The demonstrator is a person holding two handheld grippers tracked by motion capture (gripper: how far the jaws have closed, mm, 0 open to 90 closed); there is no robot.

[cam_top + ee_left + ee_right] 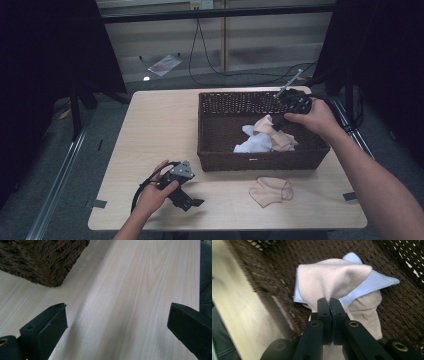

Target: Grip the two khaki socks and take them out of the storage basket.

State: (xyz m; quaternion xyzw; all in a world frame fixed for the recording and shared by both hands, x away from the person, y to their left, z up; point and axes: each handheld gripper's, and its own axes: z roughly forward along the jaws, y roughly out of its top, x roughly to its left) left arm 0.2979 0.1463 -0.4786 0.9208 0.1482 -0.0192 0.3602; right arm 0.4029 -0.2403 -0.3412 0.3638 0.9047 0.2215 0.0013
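Here, going from the left, my left gripper (192, 202) rests low on the counter (150, 130) with its jaws wide apart and nothing between them; the left gripper view shows bare wood ahead and the basket (45, 262) corner off to one side, so little can go wrong there unless I drag it into the wicker. Further right, a beige sock (271, 190) lies flat on the counter just in front of the basket (260, 160), well clear of both grippers. At the right, my right gripper (276, 125) has its jaws clamped together on a pinch of a second beige sock (332, 277), which rises in a peak from the jaw tips over the basket floor. The risk, I judge, is that the grip is only a thin fold at the very tips, so the fabric may slip free; the light-blue sock (372, 283) lies touching beneath it and could cling and ride along.
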